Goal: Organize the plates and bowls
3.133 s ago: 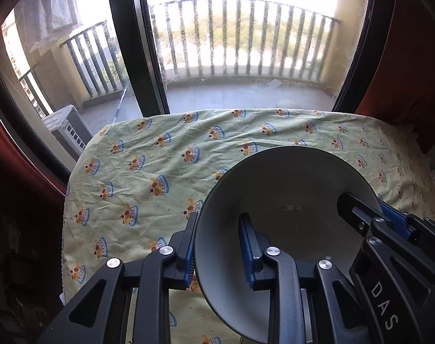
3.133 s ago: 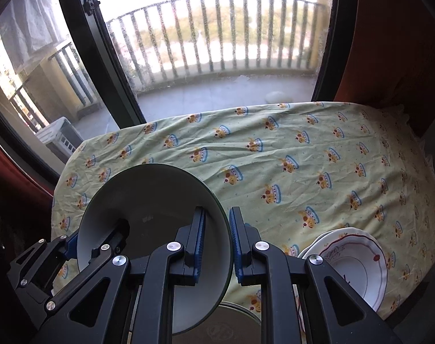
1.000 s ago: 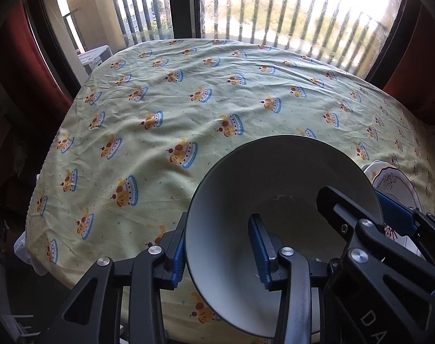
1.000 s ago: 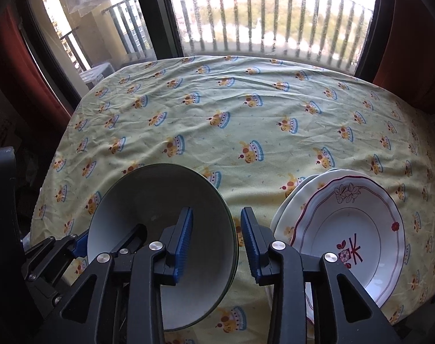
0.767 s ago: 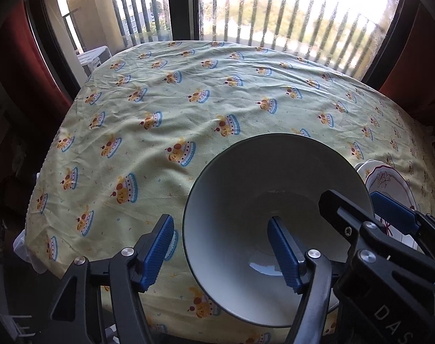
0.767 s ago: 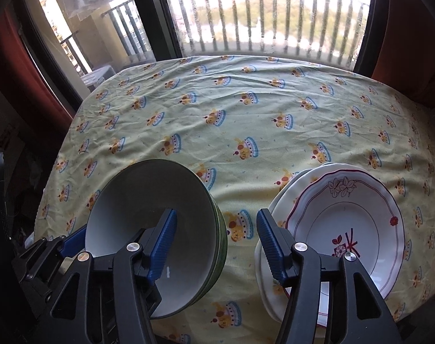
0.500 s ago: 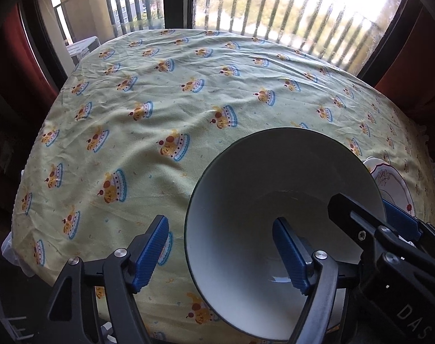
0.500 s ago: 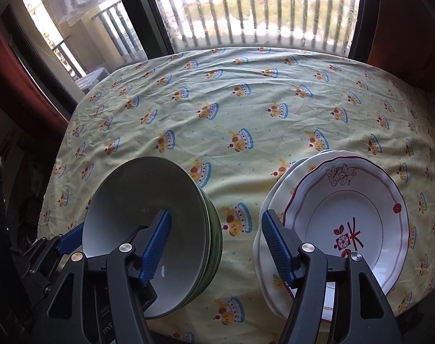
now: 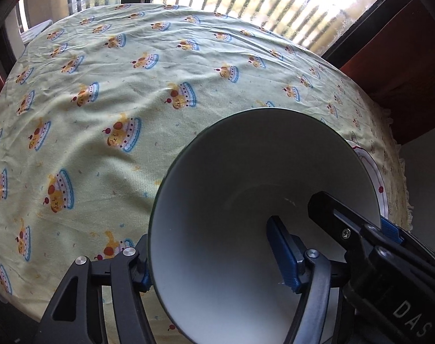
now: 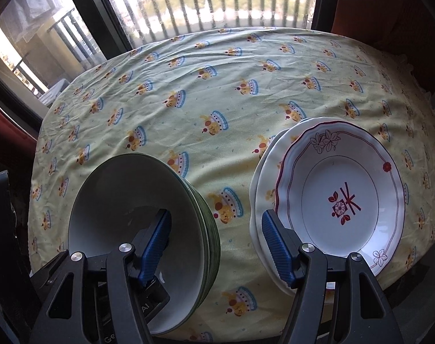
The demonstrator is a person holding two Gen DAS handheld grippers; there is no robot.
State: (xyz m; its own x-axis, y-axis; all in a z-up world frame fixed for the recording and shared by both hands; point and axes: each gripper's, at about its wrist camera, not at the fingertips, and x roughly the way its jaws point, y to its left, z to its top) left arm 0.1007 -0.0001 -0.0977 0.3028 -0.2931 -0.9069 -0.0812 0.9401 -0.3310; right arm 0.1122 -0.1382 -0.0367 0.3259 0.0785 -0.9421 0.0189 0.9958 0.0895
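A stack of green-rimmed white bowls rests on the yellow cake-print tablecloth at the front left. The same top bowl fills the left wrist view. My left gripper is open, its jaws straddling the bowl's near rim without gripping it. My right gripper is open and empty, with one finger over the bowl stack and the other in front of a stack of white plates with red flower trim. The plate edge shows behind the bowl in the left wrist view.
The table's front edge lies just below both grippers. A window with a black frame and balcony railing stands behind the table. A dark red curtain hangs at the right.
Both grippers opened and let go of the bowl, which now sits on the bowl stack on the table. Both have since moved closer over the table.
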